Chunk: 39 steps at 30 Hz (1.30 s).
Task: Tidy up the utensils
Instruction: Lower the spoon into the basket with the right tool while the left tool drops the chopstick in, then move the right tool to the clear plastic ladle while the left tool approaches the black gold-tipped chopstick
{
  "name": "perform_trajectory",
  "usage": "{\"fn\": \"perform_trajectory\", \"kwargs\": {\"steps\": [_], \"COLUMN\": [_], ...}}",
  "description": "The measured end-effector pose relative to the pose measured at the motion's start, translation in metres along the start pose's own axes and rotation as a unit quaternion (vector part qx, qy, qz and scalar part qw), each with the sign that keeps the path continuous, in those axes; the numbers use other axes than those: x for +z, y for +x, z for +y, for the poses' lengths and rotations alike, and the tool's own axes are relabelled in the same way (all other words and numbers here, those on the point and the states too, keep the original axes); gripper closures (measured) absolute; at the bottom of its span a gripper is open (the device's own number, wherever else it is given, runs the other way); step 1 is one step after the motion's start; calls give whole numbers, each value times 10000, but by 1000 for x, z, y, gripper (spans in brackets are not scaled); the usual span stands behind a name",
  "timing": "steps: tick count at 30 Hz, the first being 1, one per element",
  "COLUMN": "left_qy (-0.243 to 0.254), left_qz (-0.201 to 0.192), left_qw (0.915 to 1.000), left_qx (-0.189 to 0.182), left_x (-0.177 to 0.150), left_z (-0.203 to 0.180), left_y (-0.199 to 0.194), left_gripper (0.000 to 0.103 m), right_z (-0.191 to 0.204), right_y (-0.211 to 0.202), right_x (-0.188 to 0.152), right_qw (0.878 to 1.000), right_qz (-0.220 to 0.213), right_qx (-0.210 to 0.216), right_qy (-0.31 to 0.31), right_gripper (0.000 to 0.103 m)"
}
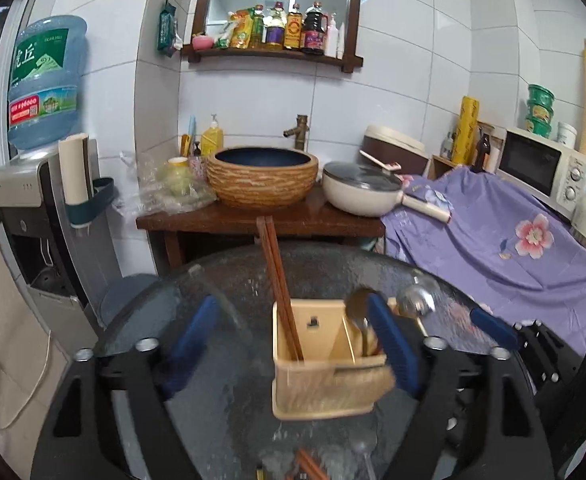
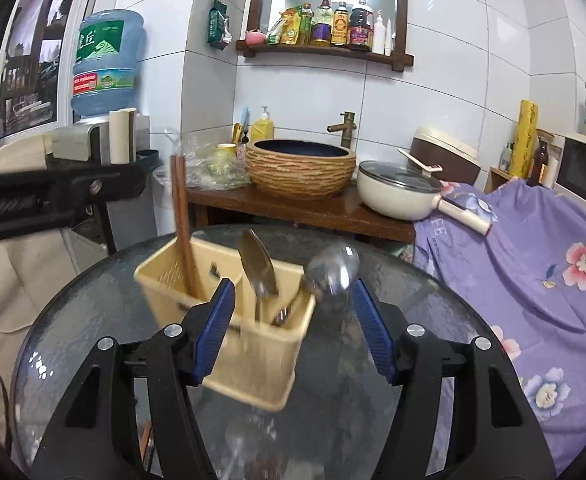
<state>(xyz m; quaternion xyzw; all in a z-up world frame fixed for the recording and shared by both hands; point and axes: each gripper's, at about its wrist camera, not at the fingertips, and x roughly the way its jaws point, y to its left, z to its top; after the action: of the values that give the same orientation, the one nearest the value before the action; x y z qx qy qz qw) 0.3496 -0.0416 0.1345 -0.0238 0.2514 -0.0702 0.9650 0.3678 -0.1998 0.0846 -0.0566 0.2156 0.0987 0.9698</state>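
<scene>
Beige plastic utensil caddy [image 2: 229, 316] sat on the glass counter [image 2: 433, 304], chopsticks [image 2: 183, 232] and spoons [image 2: 258, 268] inside; my left tool [image 1: 293, 344] and right tool [image 2: 293, 328] stood open, empty. I feared nudging the caddy would tip it.

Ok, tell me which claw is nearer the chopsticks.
Left. The chopsticks stand between the left claw's open fingers; the right claw sits off to their right, open around the round spoon.

Home kitchen corner: white tiled walls, basin [image 1: 262, 178] with faucet [image 1: 297, 131], shelf of sauce bottles [image 1: 293, 28], microwave [image 1: 543, 170], rice cooker [image 1: 397, 148], lidded pan [image 1: 363, 194], water dispenser jug [image 1: 45, 80], glass table [image 1: 221, 400].
</scene>
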Motion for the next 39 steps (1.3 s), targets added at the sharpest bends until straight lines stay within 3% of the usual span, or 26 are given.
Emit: {"fn": "perform_trajectory", "kwargs": {"steps": [1,4,10,16,20,25,39], "left_qy": [-3,112,635,379,425,430,444], "left_qz": [61,567,1348,1933,2117,2312,2475], "left_qw": [10000,9983,9877,9798,9758,9714,9671], "left_qx": [-3,54,483,342,347,339,377], "left_x": [-8,-43,-101,-142,-160,-173,-183], "left_z": [2,9,20,36,37,38,27], "left_y": [-4,-5,8,22,28,33,52], "left_gripper": [10,10,12,38,42,56,62], "right_z": [2,8,18,26,27,32,42], "right_y": [-9,-20,-9,8,15,26,50], "right_x": [-8,-30,-84,-116,-120,-122,-127], "right_qw": [10000,9989,9883,9787,9751,9713,9647], "right_qz": [78,402,1487,2024,2162,2339,2616], "right_qx": [34,185,273,344,473,402,232], "right_qy": [-37,-146,-173,-42,164,174,205], "right_gripper": [35,34,34,34,34,34,43]}}
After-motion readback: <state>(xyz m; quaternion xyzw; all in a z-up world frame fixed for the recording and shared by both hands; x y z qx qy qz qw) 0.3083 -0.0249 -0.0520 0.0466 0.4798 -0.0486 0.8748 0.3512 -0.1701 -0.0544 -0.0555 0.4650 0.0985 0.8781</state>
